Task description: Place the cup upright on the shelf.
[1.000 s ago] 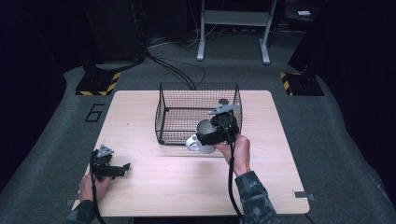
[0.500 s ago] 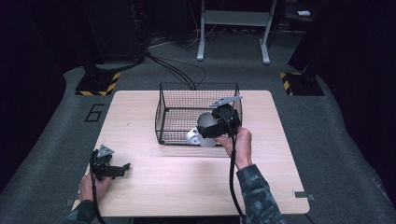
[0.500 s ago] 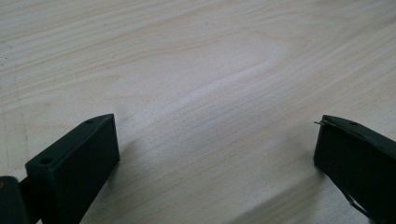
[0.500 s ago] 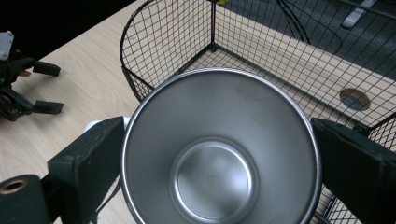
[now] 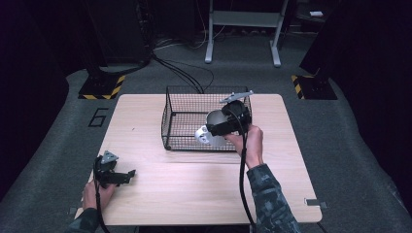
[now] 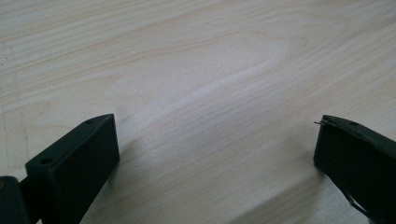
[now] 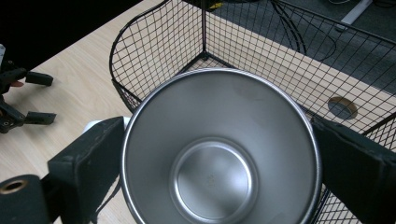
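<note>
Holding steel cup [image 7: 219,154] over basket [image 5: 182,121], right gripper [image 5: 218,130] raised.

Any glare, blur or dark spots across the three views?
High view: table well lit, surroundings nearly black. Left gripper view: soft overall, wood grain smeared, a pale sheen runs diagonally across the table between the open left gripper jaws. Right gripper view: metal cup sharp, even matte reflections, no blown highlights; wire basket crisp.

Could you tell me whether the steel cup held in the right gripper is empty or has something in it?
Empty: the right gripper view looks straight into the round stainless-steel cup, showing bare, shiny walls and base.
</note>
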The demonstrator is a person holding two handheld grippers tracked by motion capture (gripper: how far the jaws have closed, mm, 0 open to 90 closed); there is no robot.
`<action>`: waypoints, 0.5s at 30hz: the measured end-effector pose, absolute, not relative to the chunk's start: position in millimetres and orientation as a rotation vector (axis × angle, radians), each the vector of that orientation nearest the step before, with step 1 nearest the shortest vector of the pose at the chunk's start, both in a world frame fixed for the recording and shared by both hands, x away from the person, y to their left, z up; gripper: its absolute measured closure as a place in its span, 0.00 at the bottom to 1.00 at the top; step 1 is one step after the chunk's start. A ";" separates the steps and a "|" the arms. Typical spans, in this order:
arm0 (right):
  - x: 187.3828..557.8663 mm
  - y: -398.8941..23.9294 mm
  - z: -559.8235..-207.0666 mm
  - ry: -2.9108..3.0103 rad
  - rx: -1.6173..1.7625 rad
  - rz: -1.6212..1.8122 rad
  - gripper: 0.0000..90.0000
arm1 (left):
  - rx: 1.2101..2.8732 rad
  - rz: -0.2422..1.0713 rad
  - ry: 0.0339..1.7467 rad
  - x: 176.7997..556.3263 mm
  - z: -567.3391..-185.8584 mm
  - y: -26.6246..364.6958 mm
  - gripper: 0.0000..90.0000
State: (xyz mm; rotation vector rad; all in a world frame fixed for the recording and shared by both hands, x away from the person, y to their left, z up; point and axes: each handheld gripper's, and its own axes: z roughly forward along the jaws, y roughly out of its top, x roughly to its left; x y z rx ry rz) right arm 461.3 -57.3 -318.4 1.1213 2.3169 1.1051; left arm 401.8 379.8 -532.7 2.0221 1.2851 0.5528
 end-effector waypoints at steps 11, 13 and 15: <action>475.5 -59.5 -312.5 2.319 1.131 1.079 0.07 | 2.021 0.555 1.283 402.0 -532.8 379.9 0.00; 478.4 -58.9 -310.9 2.316 1.134 1.076 0.07 | 2.021 0.555 1.283 402.0 -532.8 379.9 0.00; 482.2 -58.7 -309.7 2.314 1.127 1.075 0.07 | 2.022 0.555 1.283 402.0 -532.8 379.9 0.00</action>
